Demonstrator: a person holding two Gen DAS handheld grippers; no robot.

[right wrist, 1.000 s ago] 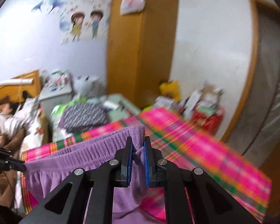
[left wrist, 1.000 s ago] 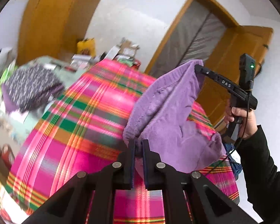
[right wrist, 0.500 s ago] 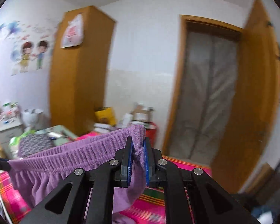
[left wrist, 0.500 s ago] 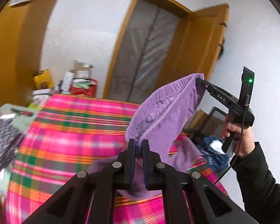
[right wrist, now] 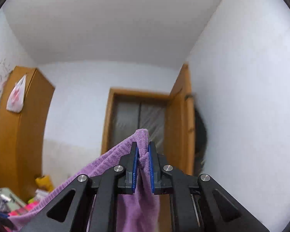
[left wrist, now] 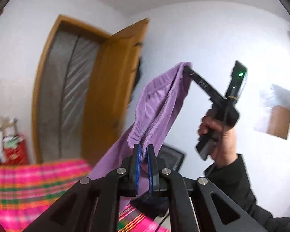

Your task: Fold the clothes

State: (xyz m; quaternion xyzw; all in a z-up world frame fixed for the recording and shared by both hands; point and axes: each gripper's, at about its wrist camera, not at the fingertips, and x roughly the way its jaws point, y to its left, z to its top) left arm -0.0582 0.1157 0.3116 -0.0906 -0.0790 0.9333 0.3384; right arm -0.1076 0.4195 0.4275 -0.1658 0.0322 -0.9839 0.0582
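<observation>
Gripping soft purple fleece garment [left wrist: 160, 104] by its ribbed waistband: left gripper [left wrist: 143, 150] and right gripper [right wrist: 143, 148] are both clamping it. Limp, light; waistband corners are gripping best.

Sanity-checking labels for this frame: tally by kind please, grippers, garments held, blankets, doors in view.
Grippers: 2, left gripper and right gripper
Garments held: 1, purple garment, clamped by both
Blankets: 1, pink plaid blanket
Doors: 1, wooden door, open
Total: 5
</observation>
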